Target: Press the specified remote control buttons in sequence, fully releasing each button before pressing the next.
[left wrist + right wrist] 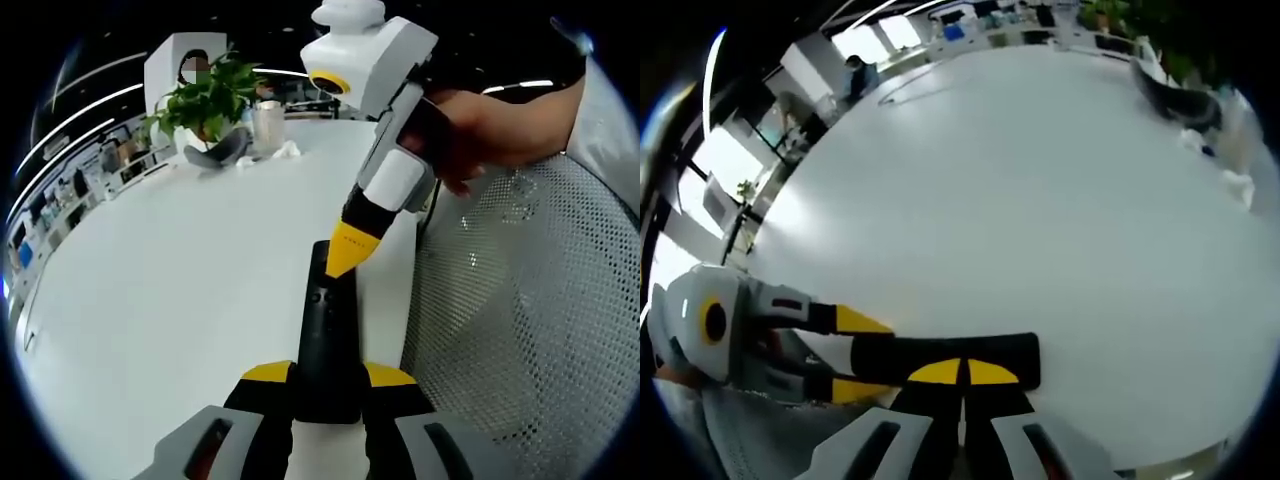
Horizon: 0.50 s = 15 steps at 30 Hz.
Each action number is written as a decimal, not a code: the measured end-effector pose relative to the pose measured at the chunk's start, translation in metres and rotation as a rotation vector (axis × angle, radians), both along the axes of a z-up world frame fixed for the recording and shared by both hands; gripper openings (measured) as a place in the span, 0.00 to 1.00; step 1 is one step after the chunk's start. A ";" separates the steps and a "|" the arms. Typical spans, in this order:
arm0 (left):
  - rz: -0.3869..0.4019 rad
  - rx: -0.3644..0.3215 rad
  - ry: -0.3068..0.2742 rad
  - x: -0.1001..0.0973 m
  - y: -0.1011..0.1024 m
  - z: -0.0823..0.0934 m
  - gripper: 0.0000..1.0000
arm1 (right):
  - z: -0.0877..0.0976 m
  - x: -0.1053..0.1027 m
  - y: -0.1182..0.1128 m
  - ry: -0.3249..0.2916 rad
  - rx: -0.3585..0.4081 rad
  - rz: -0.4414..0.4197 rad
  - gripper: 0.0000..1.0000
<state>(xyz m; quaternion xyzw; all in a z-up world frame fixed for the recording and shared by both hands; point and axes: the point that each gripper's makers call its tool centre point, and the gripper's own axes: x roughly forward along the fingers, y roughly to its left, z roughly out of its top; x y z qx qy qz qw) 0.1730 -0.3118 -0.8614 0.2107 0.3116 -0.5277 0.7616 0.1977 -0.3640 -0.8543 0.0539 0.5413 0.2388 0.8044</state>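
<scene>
In the left gripper view, the left tongs rise from the bottom edge with their yellow-tipped jaws clamped on either side of a black remote control. The remote lies flat on a white worktop, close to its right-hand edge, and stretches away from the camera. The right tongs come down from above at a slant, held by a person's hand. Their yellow jaws are pinched together into a single point, grasping nothing, and that point meets the remote's top face near its far end.

In the right gripper view, the right tongs show their two yellow tips pressed side by side with no gap, resting on the remote control, which lies crosswise. The left tongs reach in from the left, one yellow jaw on each long side of the remote.

Far across the worktop stand a potted green plant and a pale cup. To the right of the worktop is a white mesh chair back.
</scene>
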 end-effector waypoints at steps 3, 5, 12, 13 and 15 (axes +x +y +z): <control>0.000 0.000 0.000 0.000 0.000 0.000 0.25 | 0.000 0.001 0.000 0.003 0.009 -0.011 0.00; 0.000 0.000 0.000 0.000 0.000 0.000 0.25 | 0.000 0.001 0.000 -0.003 0.004 -0.009 0.00; 0.000 0.000 0.000 0.001 0.000 0.000 0.25 | -0.001 0.002 -0.001 0.007 0.022 -0.016 0.00; 0.000 0.001 0.000 0.001 0.000 0.000 0.25 | 0.000 0.002 -0.001 0.011 0.027 -0.020 0.00; -0.001 0.001 -0.001 0.001 0.000 -0.001 0.25 | 0.000 0.001 0.000 0.015 0.026 -0.022 0.00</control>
